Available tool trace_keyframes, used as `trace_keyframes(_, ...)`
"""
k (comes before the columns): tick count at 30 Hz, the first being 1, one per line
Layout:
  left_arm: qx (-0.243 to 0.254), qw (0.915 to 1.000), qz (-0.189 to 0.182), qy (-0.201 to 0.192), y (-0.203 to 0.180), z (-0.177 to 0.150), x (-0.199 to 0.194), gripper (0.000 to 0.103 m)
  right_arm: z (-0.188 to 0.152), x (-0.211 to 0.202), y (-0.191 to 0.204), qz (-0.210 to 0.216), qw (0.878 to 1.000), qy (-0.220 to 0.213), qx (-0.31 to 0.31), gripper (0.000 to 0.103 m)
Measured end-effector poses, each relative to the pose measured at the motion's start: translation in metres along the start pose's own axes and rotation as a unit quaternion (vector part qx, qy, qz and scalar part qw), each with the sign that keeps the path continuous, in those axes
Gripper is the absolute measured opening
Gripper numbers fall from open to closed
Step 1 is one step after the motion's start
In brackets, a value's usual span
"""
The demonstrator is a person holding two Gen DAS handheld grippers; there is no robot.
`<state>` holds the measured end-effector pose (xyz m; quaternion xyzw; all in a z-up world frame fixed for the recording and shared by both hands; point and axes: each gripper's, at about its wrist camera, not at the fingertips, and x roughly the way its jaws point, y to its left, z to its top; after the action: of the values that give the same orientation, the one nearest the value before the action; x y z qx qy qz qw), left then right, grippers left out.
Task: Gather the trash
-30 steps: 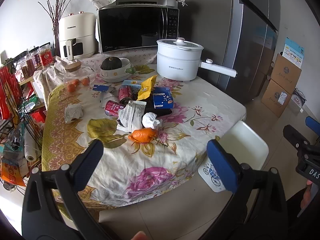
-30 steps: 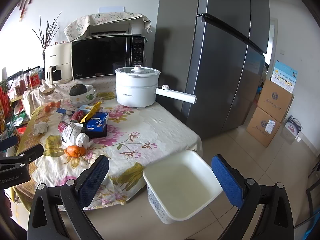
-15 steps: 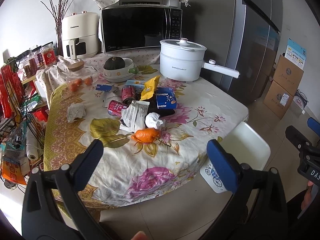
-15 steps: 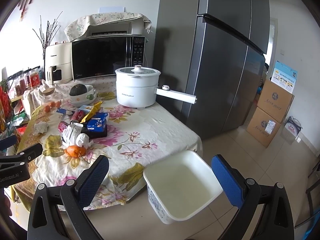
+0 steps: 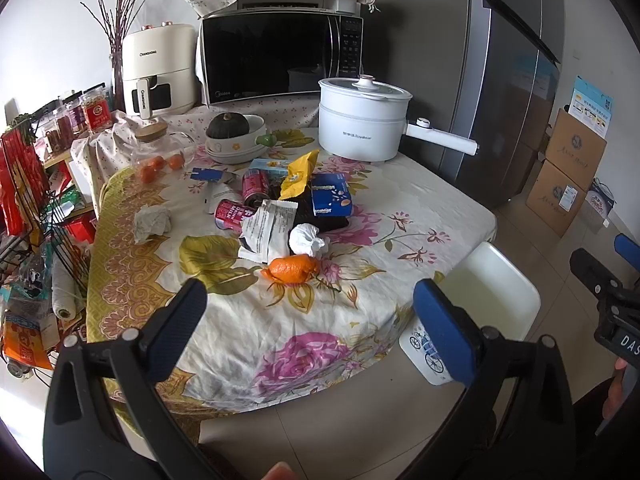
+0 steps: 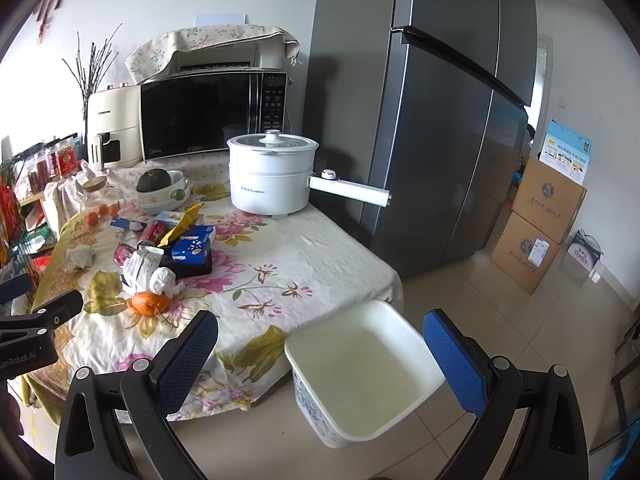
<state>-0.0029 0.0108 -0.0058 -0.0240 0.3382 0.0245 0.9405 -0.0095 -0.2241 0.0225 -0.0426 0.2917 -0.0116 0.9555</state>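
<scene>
My left gripper (image 5: 310, 306) partly hides the bin (image 5: 500, 280). Both my grippers hover off the bench (image 6: 320, 248), jaws wide apart, empty; right gripper (image 6: 320, 344).

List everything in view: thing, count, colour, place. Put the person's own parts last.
trash bin: 1, white, empty, on floor by the table's near corner
orange peel: 1, orange, nearest table edge
crumpled tissue: 1, white, just behind the peel
crumpled paper: 1, grey-white, table's left side
drink cans: 2, red, in the pile
snack box: 1, blue, in the pile
snack wrapper: 1, yellow, beside the box
electric pot: 1, white, back of table
microwave: 1, black, behind
air fryer: 1, cream, left of microwave
fridge: 1, grey, right
cardboard boxes: 2, brown, stacked
left gripper: blue jaws, open
right gripper: blue jaws, open
</scene>
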Motion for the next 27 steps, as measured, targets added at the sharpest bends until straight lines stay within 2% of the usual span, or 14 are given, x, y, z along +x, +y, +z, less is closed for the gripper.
trace_keyframes(27, 0.001, 1.0, -0.002, 0.001, -0.0024, -0.0019, 0.0005, 0.103, -0.0018, 0.0023, 0.0006, -0.002, 1.0, 0.003, -0.003, 0.103)
